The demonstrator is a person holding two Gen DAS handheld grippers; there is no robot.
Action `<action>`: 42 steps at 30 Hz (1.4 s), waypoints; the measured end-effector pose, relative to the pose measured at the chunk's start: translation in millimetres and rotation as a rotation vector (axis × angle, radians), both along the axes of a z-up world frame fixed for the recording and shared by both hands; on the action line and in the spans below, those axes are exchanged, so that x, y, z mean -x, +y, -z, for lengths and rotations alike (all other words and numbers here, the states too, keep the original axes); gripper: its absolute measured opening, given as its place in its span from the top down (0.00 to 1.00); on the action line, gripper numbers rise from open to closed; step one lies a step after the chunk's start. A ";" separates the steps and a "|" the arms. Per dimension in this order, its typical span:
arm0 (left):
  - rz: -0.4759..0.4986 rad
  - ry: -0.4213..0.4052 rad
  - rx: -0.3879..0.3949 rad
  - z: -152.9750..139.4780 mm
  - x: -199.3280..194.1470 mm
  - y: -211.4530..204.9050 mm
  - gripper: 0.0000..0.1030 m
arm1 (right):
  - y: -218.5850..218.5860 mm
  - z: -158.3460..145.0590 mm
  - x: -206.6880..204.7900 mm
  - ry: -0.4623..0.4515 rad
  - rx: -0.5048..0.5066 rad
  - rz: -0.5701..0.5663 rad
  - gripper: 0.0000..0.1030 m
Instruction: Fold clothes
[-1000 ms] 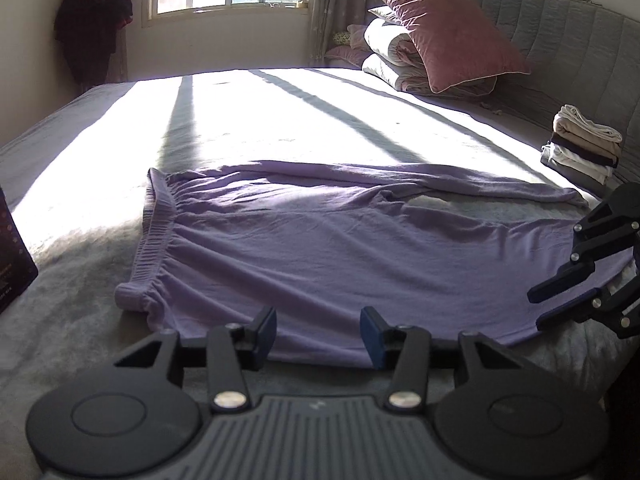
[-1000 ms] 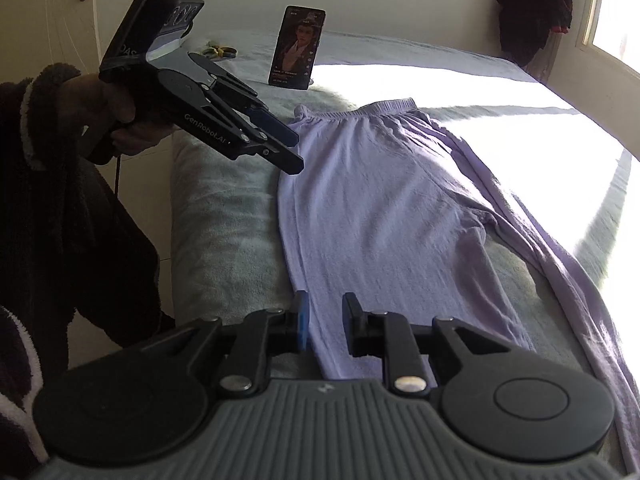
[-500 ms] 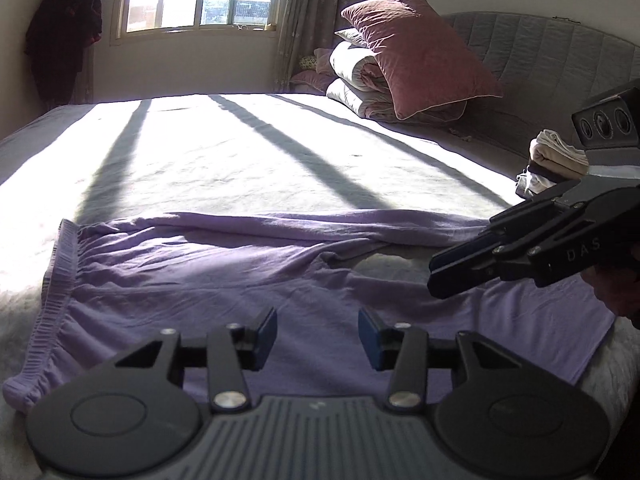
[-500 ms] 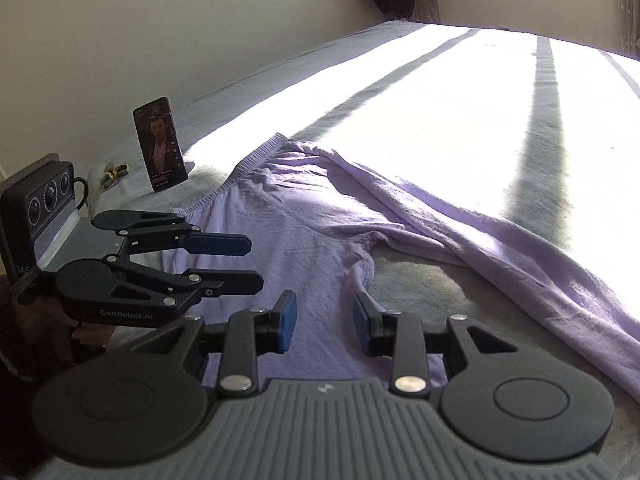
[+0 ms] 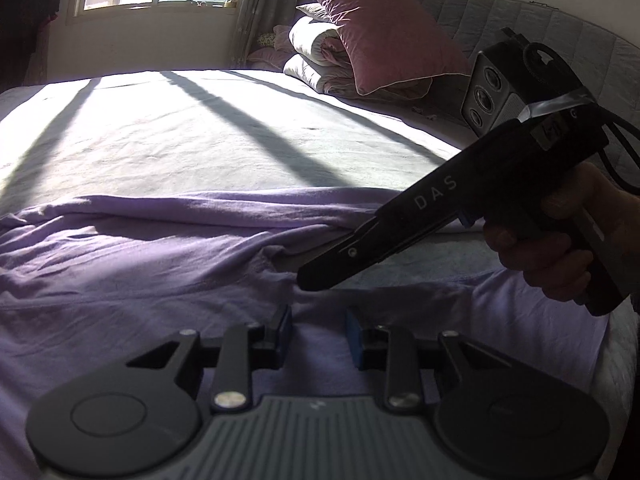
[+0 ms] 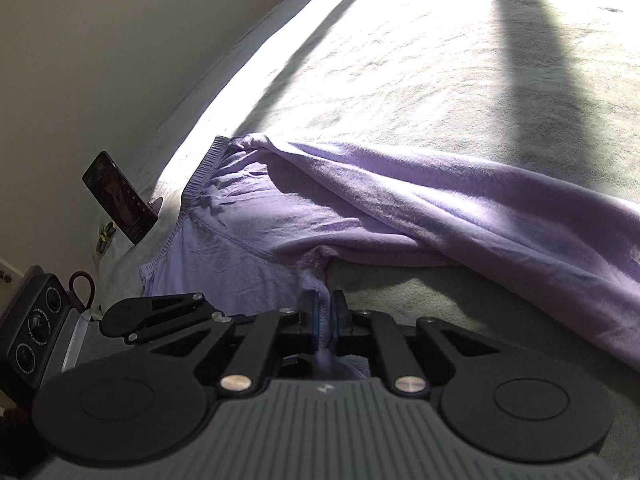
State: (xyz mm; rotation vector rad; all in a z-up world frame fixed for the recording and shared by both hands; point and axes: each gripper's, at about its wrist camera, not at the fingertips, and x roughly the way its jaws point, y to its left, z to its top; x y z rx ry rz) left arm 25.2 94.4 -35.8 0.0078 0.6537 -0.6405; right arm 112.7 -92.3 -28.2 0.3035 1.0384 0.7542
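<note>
Light purple trousers [image 5: 140,264] lie spread on the grey bed [image 5: 200,128], waistband to the left, legs running right. My left gripper [image 5: 319,334] is open and empty, low over the near leg. My right gripper [image 6: 325,312] is shut on the trousers' crotch seam [image 6: 314,270], with purple cloth pinched between its blue pads. It also shows in the left wrist view [image 5: 308,280], reaching in from the right with its tips at the crotch. The far leg [image 6: 480,200] lies folded across the bed.
A stack of pillows and a folded quilt [image 5: 360,40] sits at the headboard on the right. A phone [image 6: 118,196] stands propped at the bed's left edge, with small items beside it. The left gripper's body [image 6: 160,316] lies close to my right one.
My right gripper moved down to the crotch of the trousers and shut on the cloth. My left gripper shifted right and lower over the near leg, staying open.
</note>
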 end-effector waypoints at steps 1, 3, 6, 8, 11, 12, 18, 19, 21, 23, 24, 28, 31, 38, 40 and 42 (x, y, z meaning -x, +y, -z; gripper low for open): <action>0.000 0.001 0.000 -0.5 0.1 -0.1 0.71 | 3.3 -2.2 1.2 -0.016 0.009 -0.012 0.98; 0.000 -0.004 -0.009 -1.1 1.2 -2.4 0.71 | 4.0 -12.4 5.9 -0.091 0.032 0.015 0.98; 0.001 -0.014 -0.034 -1.8 3.3 -6.7 0.71 | 3.9 -23.9 8.8 -0.178 0.068 0.054 0.98; 0.004 -0.025 -0.060 -3.0 4.3 -10.9 0.71 | 3.5 -27.4 9.1 -0.185 0.104 0.057 0.97; 0.009 -0.036 -0.086 -5.4 3.6 -14.5 0.71 | -6.6 -35.6 16.0 -0.188 0.137 0.066 0.87; 0.010 -0.039 -0.091 -6.1 2.1 -15.3 0.71 | -12.4 -38.1 20.1 -0.195 0.149 0.070 0.86; -0.007 -0.057 -0.077 -13.4 -0.2 -18.1 0.71 | -52.9 -37.7 56.2 -0.241 0.252 0.099 0.60; -0.010 -0.062 -0.073 -14.6 -0.6 -18.4 0.73 | -58.0 -35.1 61.2 -0.245 0.260 0.100 0.60; -0.020 -0.072 -0.061 -16.6 -1.5 -18.7 0.77 | -67.3 -30.1 69.7 -0.262 0.280 0.105 0.60; -0.035 -0.088 -0.059 -16.5 -2.4 -20.5 0.86 | -72.0 -25.5 74.2 -0.268 0.305 0.099 0.60; -0.036 -0.088 -0.066 -15.0 -3.2 -22.3 0.89 | -72.9 -22.8 76.1 -0.270 0.314 0.090 0.63; -0.029 -0.078 -0.129 -4.0 -6.5 -33.6 0.89 | -65.1 -6.8 85.9 -0.298 0.406 0.018 0.98; -0.032 -0.092 -0.158 -2.0 -6.4 -38.2 0.89 | -63.6 -10.3 91.1 -0.321 0.434 0.005 0.99; -0.066 -0.088 -0.135 -8.1 -7.2 -36.8 0.88 | -61.2 -29.6 94.4 -0.498 0.471 0.091 0.85; -0.078 -0.092 -0.142 -8.4 -7.0 -36.8 0.87 | -57.4 -28.6 89.2 -0.532 0.519 0.102 0.79; -0.090 -0.099 -0.149 -9.3 -6.6 -36.8 0.86 | -54.7 -24.1 82.0 -0.542 0.555 0.104 0.60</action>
